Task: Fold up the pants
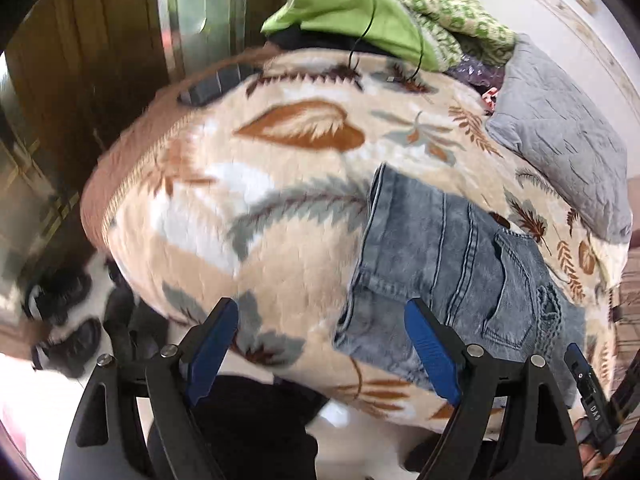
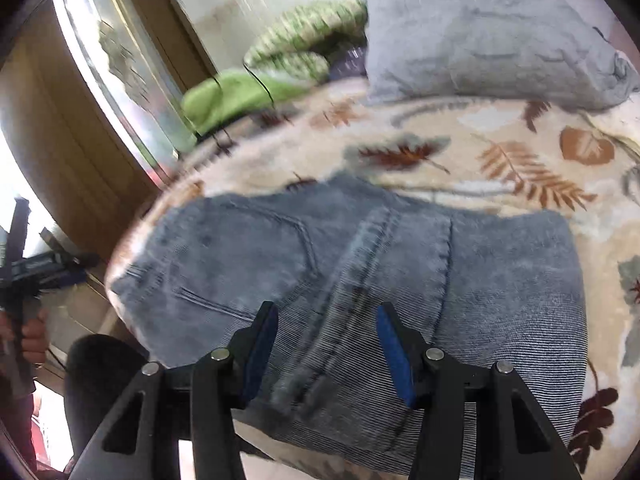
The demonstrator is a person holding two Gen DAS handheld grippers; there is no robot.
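Observation:
Folded blue-grey jeans (image 2: 360, 264) lie flat on a leaf-patterned blanket (image 2: 500, 152) that covers a bed. My right gripper (image 2: 326, 314) hovers just over their near part. Its blue pads stand half apart on either side of the centre seam, and neither visibly presses on the cloth. In the left wrist view the jeans (image 1: 452, 264) are at the right. My left gripper (image 1: 322, 312) is wide open above the blanket (image 1: 280, 152) by their left edge, with nothing in it. The left gripper (image 2: 60, 268) also shows at the far left of the right wrist view, held in a hand (image 2: 34, 336).
A grey quilted pillow (image 1: 560, 128) and a pile of green clothes (image 1: 352, 12) lie at the far side of the bed. A wooden door and a mirror (image 2: 120, 72) stand to the left. Dark shoes (image 1: 68, 312) sit on the floor; a dark trouser leg (image 1: 248, 420) is below.

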